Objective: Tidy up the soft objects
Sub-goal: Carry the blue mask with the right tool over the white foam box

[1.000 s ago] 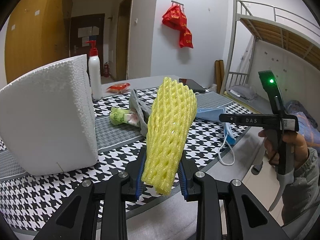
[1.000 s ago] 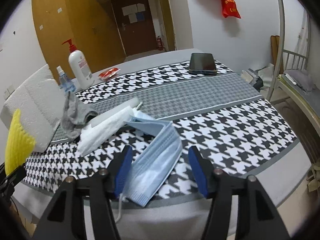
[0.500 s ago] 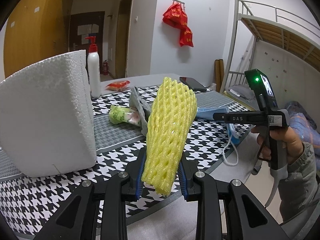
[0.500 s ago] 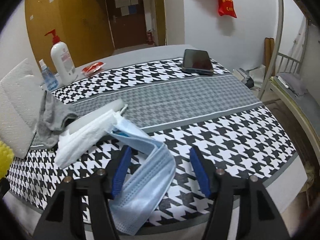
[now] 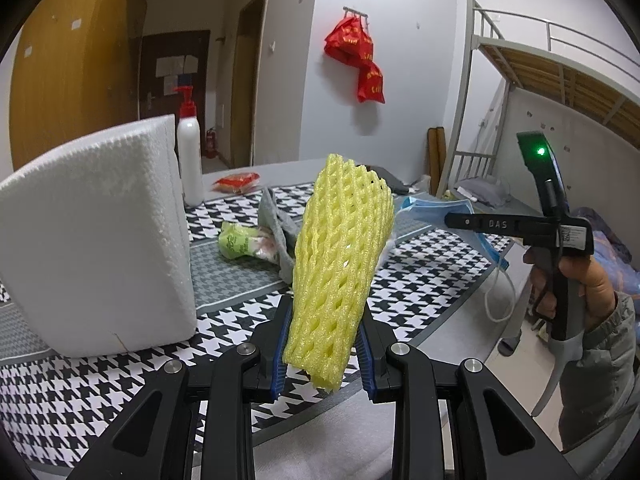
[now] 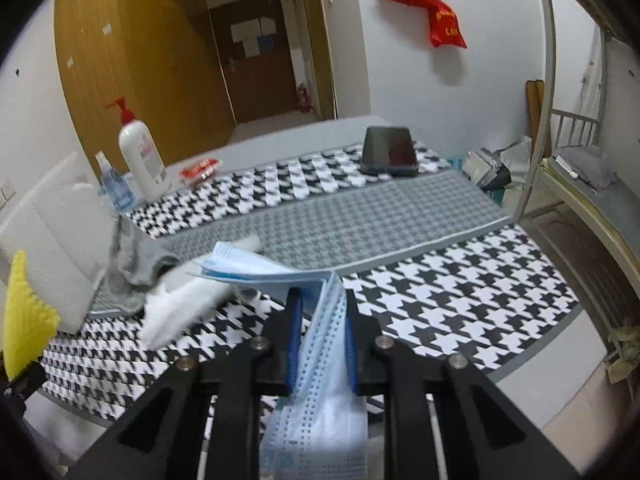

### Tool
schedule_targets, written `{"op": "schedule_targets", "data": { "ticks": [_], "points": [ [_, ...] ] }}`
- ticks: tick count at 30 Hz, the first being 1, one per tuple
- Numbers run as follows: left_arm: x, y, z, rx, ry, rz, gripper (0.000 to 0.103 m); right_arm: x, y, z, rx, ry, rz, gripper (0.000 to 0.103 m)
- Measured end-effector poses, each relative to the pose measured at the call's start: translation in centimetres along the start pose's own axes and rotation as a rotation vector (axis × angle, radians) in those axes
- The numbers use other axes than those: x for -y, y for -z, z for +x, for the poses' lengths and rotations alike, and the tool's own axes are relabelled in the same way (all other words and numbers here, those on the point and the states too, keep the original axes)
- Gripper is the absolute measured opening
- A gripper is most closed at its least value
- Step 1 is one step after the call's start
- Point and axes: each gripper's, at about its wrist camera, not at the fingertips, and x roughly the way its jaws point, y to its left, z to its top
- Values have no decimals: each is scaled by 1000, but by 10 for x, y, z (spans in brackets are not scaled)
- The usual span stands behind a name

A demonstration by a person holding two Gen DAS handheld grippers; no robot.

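Left wrist view: a yellow foam net sleeve (image 5: 340, 268) is clamped upright between the blue pads of the left hand-held gripper (image 5: 322, 354), its upper end tilted toward 1 o'clock. A white foam block (image 5: 96, 240) is seen standing on the houndstooth-covered worktop (image 5: 420, 280) at 9 o'clock, with a red-capped pump bottle (image 5: 190, 160) behind it at 11 o'clock. A green packet (image 5: 236, 240) and a grey cloth (image 5: 276, 232) are seen lying near the centre, behind the sleeve. At 3 o'clock, the right hand-held gripper (image 5: 452, 220) is held by a hand (image 5: 580, 284) beyond the worktop's edge, with a blue face mask (image 5: 432, 210) caught at its tip and a white ear loop hanging below.

Right wrist view: the jaws of the right hand-held gripper (image 6: 320, 320) have just been closing and are now pressed on the blue face mask (image 6: 324, 352), which is lifted clear of the worktop (image 6: 440, 280); its free part is folded toward 10 o'clock. A white foam wrap (image 6: 180, 308) is shown lying just beside it at 9 o'clock, blurred, next to the grey cloth (image 6: 132, 264). A dark phone (image 6: 388, 156) is seen at 1 o'clock, the pump bottle (image 6: 140, 152) at 10 o'clock, and the yellow foam net sleeve (image 6: 24, 316) at the frame's 9 o'clock edge.
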Motion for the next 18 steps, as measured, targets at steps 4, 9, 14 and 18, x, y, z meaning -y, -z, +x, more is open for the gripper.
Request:
{"op": "schedule_targets", "data": {
  "ticks": [4,9,14,18],
  "points": [
    [4,-2,-12,27,6,7,30,-5,-2,-27,48,-37,5,22],
    [8,-5,-24,56,-4,16,30,-9,-5,-47,87,-57,-1,22],
    [9,-7,-35,80,-18,27,30,-12,-7,-65,123,-79,-4,22],
    [11,-12,-44,105,-33,36,30,-16,-7,-75,144,-100,-11,22]
  ]
}}
